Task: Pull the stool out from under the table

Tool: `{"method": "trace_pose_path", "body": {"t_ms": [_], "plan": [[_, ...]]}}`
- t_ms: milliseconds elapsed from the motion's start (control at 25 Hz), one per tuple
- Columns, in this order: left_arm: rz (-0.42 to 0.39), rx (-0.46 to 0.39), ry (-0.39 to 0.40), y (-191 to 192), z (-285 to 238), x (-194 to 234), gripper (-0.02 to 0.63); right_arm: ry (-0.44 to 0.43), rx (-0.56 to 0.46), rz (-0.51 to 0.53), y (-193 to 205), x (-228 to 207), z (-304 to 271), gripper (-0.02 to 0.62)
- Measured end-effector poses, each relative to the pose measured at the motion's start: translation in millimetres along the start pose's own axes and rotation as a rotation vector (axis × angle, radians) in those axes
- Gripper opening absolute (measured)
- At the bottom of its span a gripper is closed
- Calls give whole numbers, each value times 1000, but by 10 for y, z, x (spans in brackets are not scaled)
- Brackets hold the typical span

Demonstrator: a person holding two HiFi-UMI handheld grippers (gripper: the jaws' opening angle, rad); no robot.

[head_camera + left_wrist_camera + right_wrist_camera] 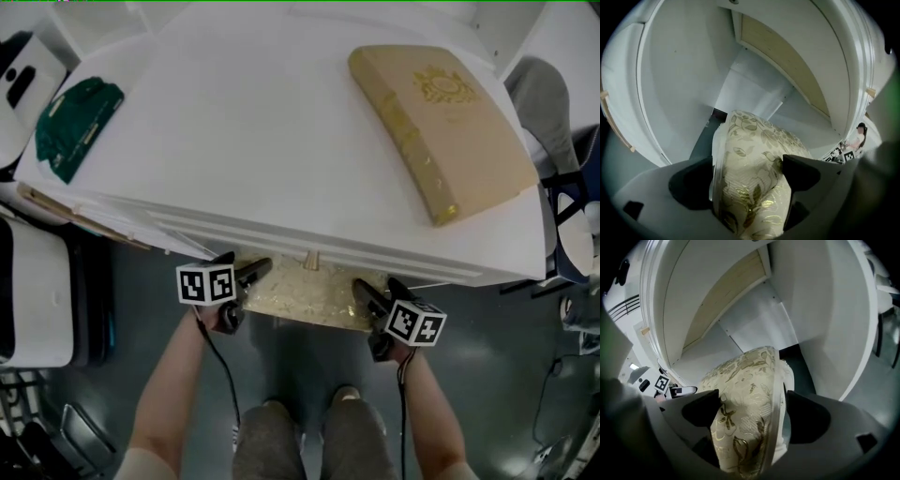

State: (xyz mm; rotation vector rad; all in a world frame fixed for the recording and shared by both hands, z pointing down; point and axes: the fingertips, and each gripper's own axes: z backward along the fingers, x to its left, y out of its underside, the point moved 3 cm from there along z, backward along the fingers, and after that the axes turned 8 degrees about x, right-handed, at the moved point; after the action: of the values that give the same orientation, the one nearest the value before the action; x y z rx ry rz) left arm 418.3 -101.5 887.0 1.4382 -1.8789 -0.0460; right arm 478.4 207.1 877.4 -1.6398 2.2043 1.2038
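The stool [309, 292] is standing tucked beneath the front edge of the white table [234, 131]. In the head view only a strip of its gold-patterned seat cushion [750, 140] is showing past the table's front rail [319, 246], and the rest is lying out of sight underneath. The person is standing square to it, holding the left gripper [747, 169] at the seat's left end and the right gripper [752, 403] at its right end, both angled downward. Each gripper is standing at its widest, its jaws straddling the cushion's side so that the padded edge is filling the gap between them. The pads are lying just beside or lightly against the fabric with no squeeze showing, so neither is judged to be gripping yet. The paired placement is presumably serving a straight, level pull, since one hold at each end should be keeping the stool from swinging as it comes out. The gripper views are showing white panels [679, 84] closing in the recess at the sides and back, so the only way out is leading toward the person. There the dark floor [309, 361] is lying bare between the seat and the person's shoes [347, 396], and the legs themselves are limiting that room, so a step back is probably going to be needed. A tan book [441, 122] is resting on the tabletop with its near corner close to the front edge, where a knock against the rail could be disturbing it.
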Motion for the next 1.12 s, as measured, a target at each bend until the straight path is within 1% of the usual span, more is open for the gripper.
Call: {"method": "trace_pose_path", "body": {"t_ms": [120, 240, 320, 520, 640, 720, 960, 1120], "plan": [[14, 10, 51, 4, -46, 3, 453, -29, -8, -14, 11, -23, -36, 446], [14, 25, 74, -4, -66, 6, 453, -83, -16, -25, -4, -4, -90, 446], [12, 28, 78, -1, -75, 8, 453, -103, -18, -33, -2, -3, -113, 445], [2, 28, 64, 10, -72, 0, 453, -83, -32, -37, 9, -5, -85, 445], [6, 18, 63, 87, -19, -32, 453, -70, -28, -32, 78, -17, -39, 443], [13, 8, 67, 154, 59, -33, 453, -73, -27, -14, 109, 64, 13, 443], [80, -19, 76, 454, 415, -81, 453, -72, 27, 43, 183, 358, 276, 443], [142, -17, 76, 618, 793, -197, 453, -79, 82, 59, 188, 650, 540, 443]]}}
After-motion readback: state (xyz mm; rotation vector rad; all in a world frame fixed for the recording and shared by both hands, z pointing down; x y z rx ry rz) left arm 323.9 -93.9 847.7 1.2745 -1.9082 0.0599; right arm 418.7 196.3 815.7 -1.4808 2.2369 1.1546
